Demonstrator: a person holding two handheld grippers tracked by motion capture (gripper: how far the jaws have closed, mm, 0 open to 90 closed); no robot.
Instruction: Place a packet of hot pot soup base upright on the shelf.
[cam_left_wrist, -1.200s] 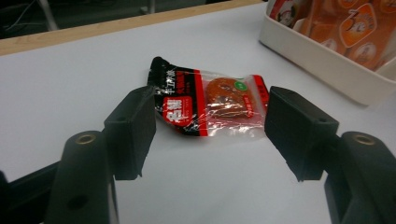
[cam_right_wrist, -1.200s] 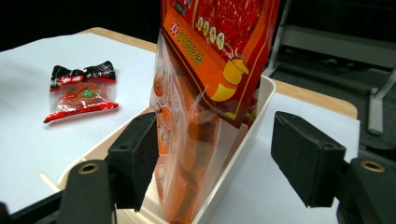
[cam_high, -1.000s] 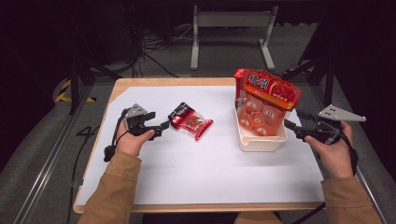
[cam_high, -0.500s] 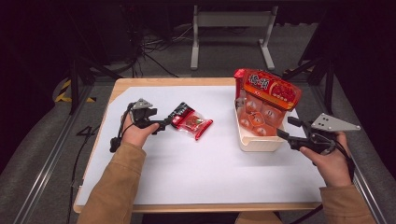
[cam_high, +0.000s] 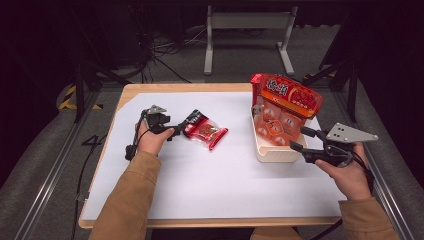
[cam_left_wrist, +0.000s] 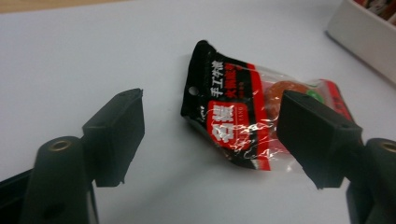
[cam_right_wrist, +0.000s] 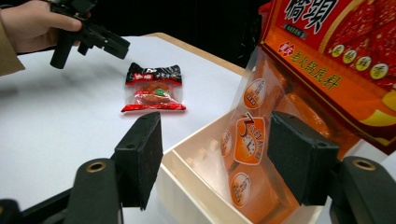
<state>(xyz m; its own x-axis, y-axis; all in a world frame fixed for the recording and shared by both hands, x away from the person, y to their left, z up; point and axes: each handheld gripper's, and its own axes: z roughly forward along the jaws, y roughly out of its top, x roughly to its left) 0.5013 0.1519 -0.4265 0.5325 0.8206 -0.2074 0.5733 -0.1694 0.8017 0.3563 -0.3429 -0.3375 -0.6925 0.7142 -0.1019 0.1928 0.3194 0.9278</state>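
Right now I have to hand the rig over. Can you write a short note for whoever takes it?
Left tool: open, jaws on either side of the black end of the small red sachet, not closed on it.
Right tool: open, holding nothing, at the near right corner of the white tray.
Things: the sachet lies flat on the white table cover, left of the tray. The large red pouch stands tilted in the tray.
Done: one pouch is in the tray.
Left, as it seems: close on the sachet, carry it to the tray, release.
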